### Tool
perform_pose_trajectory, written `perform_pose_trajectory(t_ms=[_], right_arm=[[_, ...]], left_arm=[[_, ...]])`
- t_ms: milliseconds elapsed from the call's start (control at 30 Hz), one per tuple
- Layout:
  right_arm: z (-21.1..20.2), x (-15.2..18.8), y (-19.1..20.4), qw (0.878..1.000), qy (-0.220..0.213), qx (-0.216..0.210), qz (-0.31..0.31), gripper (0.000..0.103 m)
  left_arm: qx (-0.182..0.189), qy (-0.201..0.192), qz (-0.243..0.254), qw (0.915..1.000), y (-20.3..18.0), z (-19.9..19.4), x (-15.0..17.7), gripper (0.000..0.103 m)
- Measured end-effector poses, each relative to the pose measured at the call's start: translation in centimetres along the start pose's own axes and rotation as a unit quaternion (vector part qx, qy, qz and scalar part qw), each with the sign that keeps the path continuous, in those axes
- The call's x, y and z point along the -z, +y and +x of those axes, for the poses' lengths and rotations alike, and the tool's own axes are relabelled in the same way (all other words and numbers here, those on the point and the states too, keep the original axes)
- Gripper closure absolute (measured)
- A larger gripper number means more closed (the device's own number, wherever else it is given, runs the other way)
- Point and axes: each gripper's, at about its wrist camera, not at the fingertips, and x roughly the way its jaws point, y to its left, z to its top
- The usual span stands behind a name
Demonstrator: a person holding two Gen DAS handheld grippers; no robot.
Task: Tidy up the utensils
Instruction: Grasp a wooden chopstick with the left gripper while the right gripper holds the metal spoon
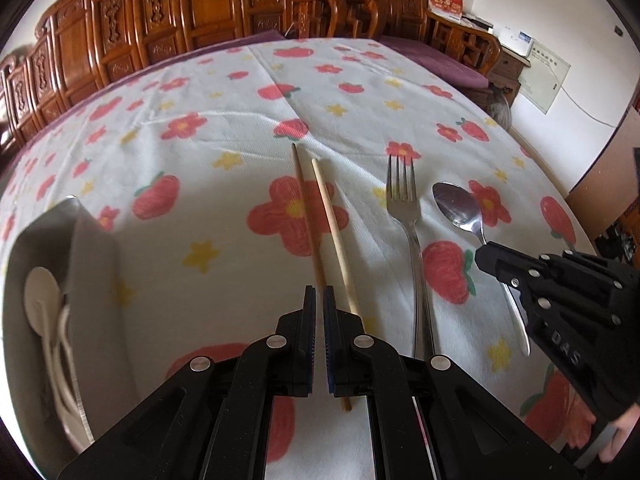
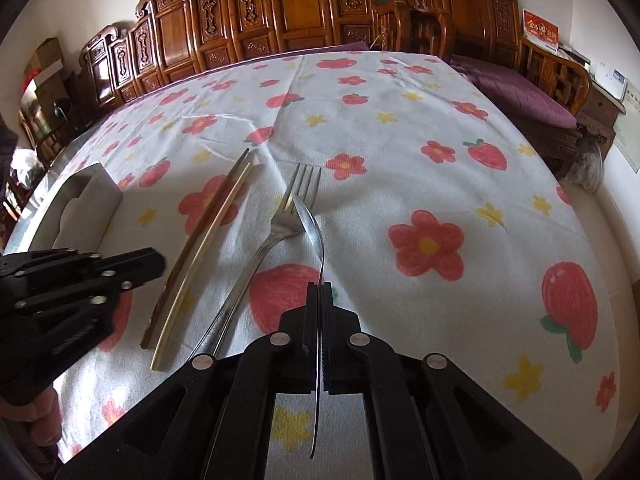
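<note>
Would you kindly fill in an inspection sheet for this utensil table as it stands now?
Surface: floral tablecloth, creased, covering the table.
Job's things: spoon clamped by its handle; fork and two chopsticks lying on the cloth; grey box at the left holding white plastic cutlery.
Clutter: nothing seen on the cloth.
Grippers: left gripper shut, empty, above the chopsticks; right gripper shut on the spoon.
Cables: one wire on the far wall.
Surroundings: carved wooden bench with purple cushion.
</note>
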Motion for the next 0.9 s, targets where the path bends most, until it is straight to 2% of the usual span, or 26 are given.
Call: perform_pose_trajectory(t_ms=[100,167,200,433,533,900], right_arm=[[-0.1,-0.1,-0.2,1.0,-0.001,-0.004,0.006,0.101],[-0.1,0.0,-0.2,1.0,-0.002,-0.005,0.008,0.101],[-0.1,0.0,-0.2,1.0,-0.002,-0.006,0.009,0.101],[-0.2,-0.1,0.1,1.0,-0.003,-0.008,0.006,0.101],[-0.3,-0.1,0.2,1.0,-0.004,-0.01,0.005,0.1],[-0.8,-0.3,1.4,0.999,-0.016,-0.029,0.0,0.101]], left_arm=[[0.008,0.007,-0.007,0.9999,0.0,0.7,0.0,0.099],[0.009,0.007,-0.008,0.9999,-0.1,1.0,-0.1,0.091],[0.008,0.005,-0.007,0.9999,-0.2,1.0,-0.1,0.091],[-0.005,0.002,0.007,1.0,-0.6,1.1,-0.2,0.091],[-0.021,-0.001,0.02,0.9996,-0.9,1.2,-0.2,0.098],[-0.006,0.0,-0.009,0.9999,1.2,-1.1,0.3,0.099]])
